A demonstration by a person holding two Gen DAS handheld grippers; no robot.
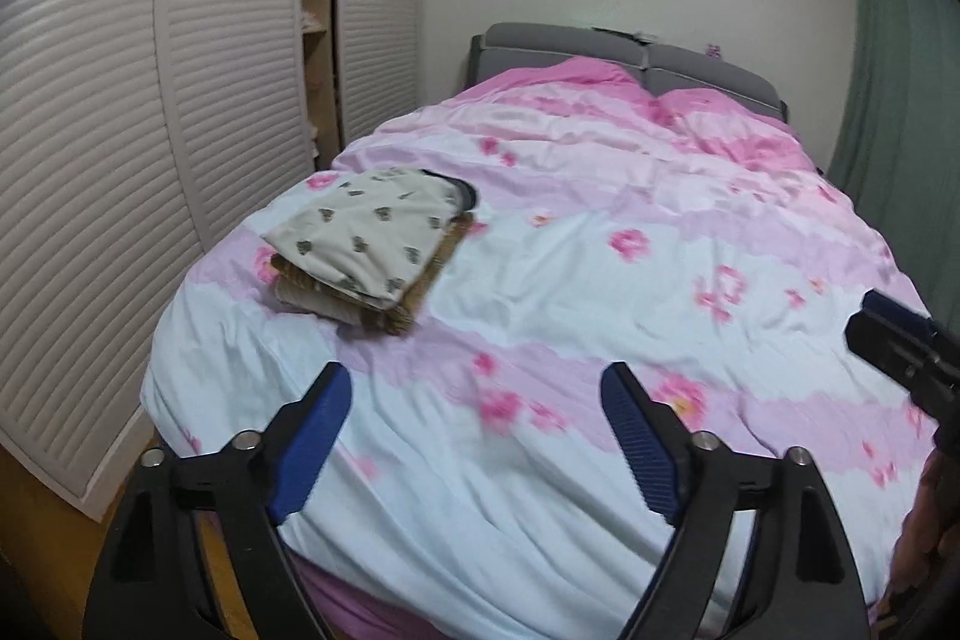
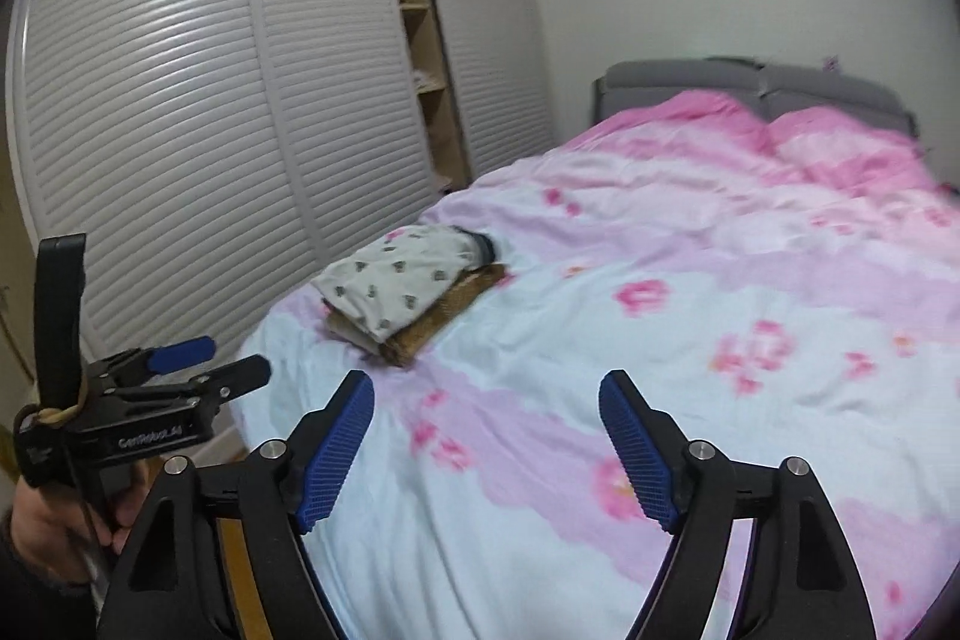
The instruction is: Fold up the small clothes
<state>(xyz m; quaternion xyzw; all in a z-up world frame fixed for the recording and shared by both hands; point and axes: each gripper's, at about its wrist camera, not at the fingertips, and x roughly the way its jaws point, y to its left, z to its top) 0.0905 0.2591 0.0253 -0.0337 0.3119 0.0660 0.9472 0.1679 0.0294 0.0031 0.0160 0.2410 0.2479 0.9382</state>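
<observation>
A stack of folded small clothes (image 1: 369,250) lies on the left side of the bed; the top piece is cream with small dark prints, over a brown one. It also shows in the right wrist view (image 2: 414,289). My left gripper (image 1: 474,382) is open and empty, held above the near end of the bed, short of the stack. My right gripper (image 2: 486,394) is open and empty, above the bed to the right of the stack. The left gripper also shows from the side at the lower left of the right wrist view (image 2: 204,370).
The bed carries a pink and white flowered duvet (image 1: 600,292) with a grey headboard (image 1: 600,46) at the far end. White louvred wardrobe doors (image 1: 120,130) stand along the left, with open shelves (image 2: 420,40) between them. A green curtain (image 1: 900,100) hangs on the right.
</observation>
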